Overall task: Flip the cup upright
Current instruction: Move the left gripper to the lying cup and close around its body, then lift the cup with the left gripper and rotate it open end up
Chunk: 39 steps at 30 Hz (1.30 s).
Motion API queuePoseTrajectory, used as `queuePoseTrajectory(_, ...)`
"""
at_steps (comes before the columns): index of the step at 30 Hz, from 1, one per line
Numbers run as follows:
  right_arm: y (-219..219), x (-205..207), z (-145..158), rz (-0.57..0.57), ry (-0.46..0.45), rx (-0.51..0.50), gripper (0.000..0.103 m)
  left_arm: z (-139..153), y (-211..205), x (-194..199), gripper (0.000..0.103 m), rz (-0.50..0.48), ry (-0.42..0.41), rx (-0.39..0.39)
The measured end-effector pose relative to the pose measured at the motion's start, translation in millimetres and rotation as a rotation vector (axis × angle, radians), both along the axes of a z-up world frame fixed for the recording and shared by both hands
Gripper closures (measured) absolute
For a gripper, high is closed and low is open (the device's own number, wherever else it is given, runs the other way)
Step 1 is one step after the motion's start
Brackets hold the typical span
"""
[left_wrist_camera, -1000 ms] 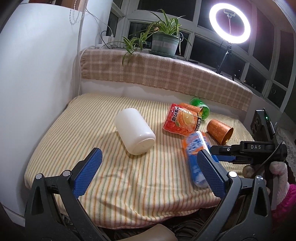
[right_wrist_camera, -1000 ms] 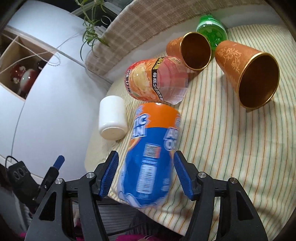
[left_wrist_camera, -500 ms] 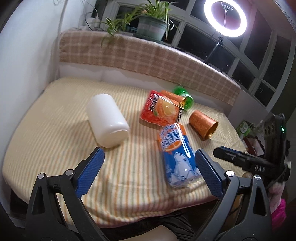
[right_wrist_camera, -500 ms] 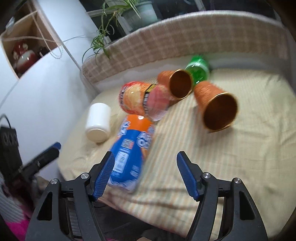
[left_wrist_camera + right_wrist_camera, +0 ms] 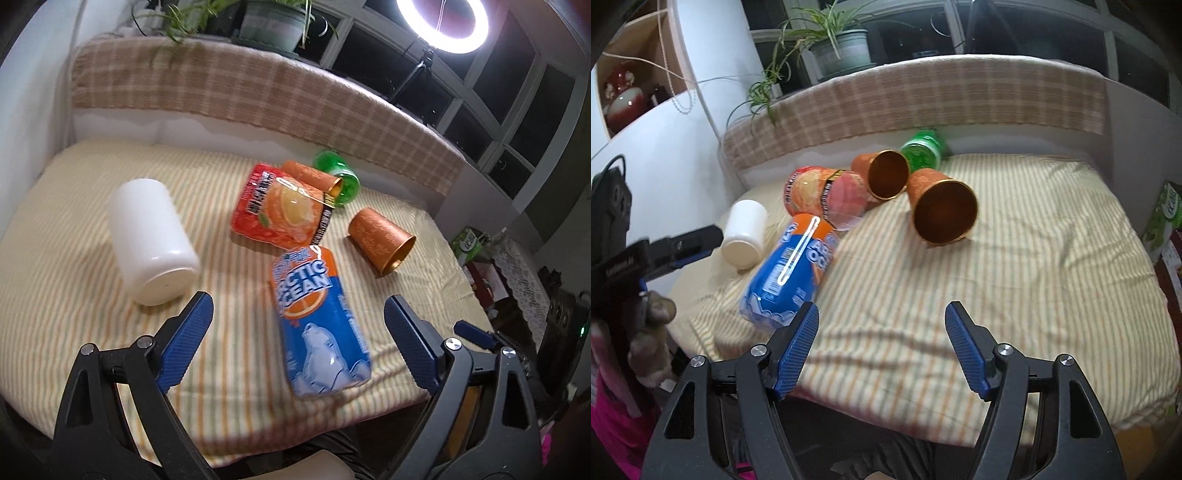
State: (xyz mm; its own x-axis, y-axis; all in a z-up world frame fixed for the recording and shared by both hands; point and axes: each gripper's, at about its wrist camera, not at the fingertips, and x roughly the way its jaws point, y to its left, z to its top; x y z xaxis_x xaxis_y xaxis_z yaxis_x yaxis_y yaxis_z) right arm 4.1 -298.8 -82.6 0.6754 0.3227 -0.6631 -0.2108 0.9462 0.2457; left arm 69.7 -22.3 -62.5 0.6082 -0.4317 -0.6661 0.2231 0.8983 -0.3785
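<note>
Two orange cups with gold rims lie on their sides on the striped cloth. The nearer cup [image 5: 940, 206] opens toward my right gripper; it also shows in the left wrist view [image 5: 380, 240]. The farther cup [image 5: 882, 173] lies behind it, beside a green bottle [image 5: 921, 151]; the left wrist view shows it too [image 5: 312, 177]. My right gripper [image 5: 882, 350] is open and empty, in front of the nearer cup and apart from it. My left gripper [image 5: 297, 339] is open and empty, with a blue-and-orange can [image 5: 319, 321] lying between its fingers' line of sight.
A white jar [image 5: 151, 236] lies at the left. A red-orange snack can [image 5: 280, 210] lies mid-table against the farther cup. A checked backrest [image 5: 923, 96] runs behind. The table's front edge [image 5: 923, 424] is close to my right gripper. A green box [image 5: 1163, 218] stands at the right.
My right gripper has pulled back and swung right off the blue can, now facing the nearer cup. My left gripper has moved right and closer to the blue can.
</note>
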Motion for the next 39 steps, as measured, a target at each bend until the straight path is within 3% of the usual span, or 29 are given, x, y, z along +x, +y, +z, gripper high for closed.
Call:
queuePoseTrajectory(5,-11.3,-2.1,-2.6,-0.028,0.007,0.021,0.032,-10.1,-8.0,26.9,0.008,-0.036,0.092,-0.050)
queuePoseTrajectory(9,-14.1,-3.4,-2.5,-0.032,0.004,0.023,0.032,-21.6,-12.3,45.9,0.015,-0.056,0.170,-0.086)
queuePoseTrajectory(20,-18.6,-3.5,-4.5,-0.046,-0.001,0.031,0.032,-49.2,-25.7,73.2,0.021,-0.074,0.299,-0.123)
queuePoseTrajectory(22,-20.6,-2.8,-5.9,-0.055,0.002,0.033,0.032,-51.3,-28.6,75.3,0.021,-0.079,0.307,-0.118)
queuePoseTrajectory(29,-23.6,-0.5,-9.5,-0.073,0.014,0.036,0.032,-57.7,-35.2,81.4,0.039,-0.094,0.329,-0.105)
queuePoseTrajectory(39,-25.8,2.3,-10.6,-0.094,0.019,0.045,0.032,-38.0,-45.4,66.5,0.040,-0.103,0.227,-0.040)
